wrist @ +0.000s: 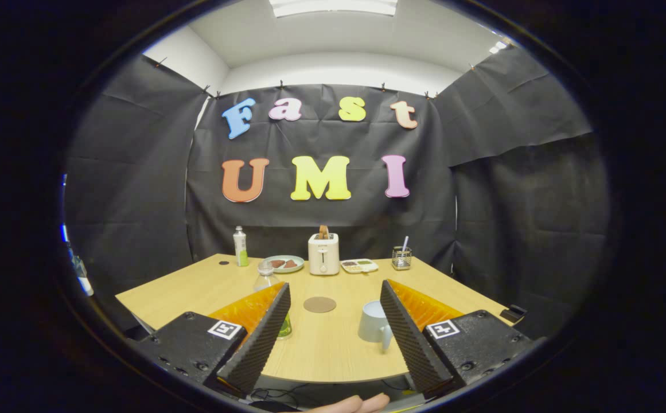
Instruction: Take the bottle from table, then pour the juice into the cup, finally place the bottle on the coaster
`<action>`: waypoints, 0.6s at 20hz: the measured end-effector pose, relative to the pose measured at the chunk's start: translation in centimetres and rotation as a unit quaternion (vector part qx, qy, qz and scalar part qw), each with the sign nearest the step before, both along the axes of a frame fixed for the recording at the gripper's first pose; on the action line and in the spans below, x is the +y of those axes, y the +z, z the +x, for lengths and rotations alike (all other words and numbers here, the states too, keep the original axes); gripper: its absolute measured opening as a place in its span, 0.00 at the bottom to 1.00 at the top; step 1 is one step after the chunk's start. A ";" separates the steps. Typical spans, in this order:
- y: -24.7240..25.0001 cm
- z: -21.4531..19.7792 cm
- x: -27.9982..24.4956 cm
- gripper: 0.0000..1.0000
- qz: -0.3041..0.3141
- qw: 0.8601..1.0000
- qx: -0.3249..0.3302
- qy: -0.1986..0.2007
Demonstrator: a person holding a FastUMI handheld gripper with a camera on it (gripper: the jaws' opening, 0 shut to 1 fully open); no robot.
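Tool [330, 321] spread wide, empty, low in frame. My bottle [268, 287] stands lower left, half behind the left finger; cup [374, 322] lower right. Swinging left, I risk toppling it.

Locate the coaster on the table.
The round brown coaster lies flat on the table, beyond the open gripper, between the juice bottle and cup.

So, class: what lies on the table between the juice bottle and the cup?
In the gripper view, the round brown coaster sits between bottle and cup, on otherwise bare tabletop.
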State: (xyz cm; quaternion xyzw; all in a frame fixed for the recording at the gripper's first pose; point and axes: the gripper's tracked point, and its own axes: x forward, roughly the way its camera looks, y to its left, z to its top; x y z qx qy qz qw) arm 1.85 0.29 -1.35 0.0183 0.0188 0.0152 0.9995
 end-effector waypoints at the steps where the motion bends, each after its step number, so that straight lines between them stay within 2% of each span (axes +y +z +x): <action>1: 0.0 0.1 0.1 1.00 0.000 1.000 0.000 0.000; 12: -0.8 0.9 0.6 1.00 0.013 1.000 0.003 0.012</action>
